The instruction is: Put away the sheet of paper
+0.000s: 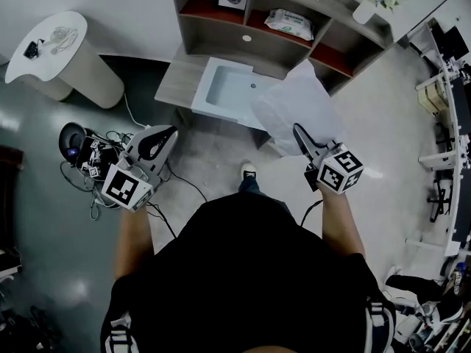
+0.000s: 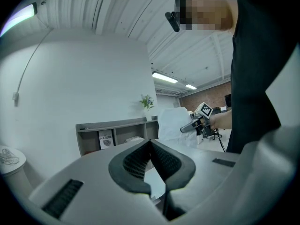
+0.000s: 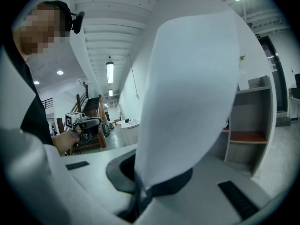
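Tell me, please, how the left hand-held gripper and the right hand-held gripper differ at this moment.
The right hand-held gripper is clamped on the sheet of paper, which stands up from its jaws; the left hand-held gripper grips nothing. In the head view the right one reaches toward the shelf unit, while the left one sits off by the cables on the floor. Both have their jaws together.

The paper is white, the shelf grey with red boards, the shirt black; the cubes bear black-and-white squares.
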A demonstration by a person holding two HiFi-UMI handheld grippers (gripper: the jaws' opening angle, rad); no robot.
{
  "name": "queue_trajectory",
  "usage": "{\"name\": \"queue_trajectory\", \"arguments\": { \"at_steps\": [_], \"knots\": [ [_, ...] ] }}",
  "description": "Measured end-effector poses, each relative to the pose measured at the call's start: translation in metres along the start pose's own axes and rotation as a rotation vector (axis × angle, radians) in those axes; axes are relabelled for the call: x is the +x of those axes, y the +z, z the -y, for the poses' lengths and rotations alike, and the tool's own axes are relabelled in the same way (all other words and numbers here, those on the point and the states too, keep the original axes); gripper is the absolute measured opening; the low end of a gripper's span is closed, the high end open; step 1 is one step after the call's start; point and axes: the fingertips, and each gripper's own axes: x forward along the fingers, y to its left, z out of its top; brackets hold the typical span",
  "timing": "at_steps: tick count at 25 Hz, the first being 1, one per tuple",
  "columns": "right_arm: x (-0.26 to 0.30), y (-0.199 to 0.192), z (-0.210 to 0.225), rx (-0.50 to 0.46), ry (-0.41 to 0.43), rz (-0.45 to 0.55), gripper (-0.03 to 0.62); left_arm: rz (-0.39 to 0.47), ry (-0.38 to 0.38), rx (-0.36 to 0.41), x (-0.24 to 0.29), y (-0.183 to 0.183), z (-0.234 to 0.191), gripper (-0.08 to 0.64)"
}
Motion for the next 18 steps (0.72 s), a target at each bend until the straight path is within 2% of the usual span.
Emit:
{"name": "queue_trajectory", "arguments": {
  "at_steps": [8, 18],
  "knots": [
    [0.023, 0.006, 0.036, 0.009, 0.009, 0.000, 0.014, -0.011, 0.011, 0.025, 0.029, 0.003, -0.015, 0.021],
    [0.044, 0.016, 0.078, 0.012, -0.002, -0.010, 0.014, -0.023, 0.036, 0.013, 0.060, -0.002, -0.034, 0.021]
  ]
}}
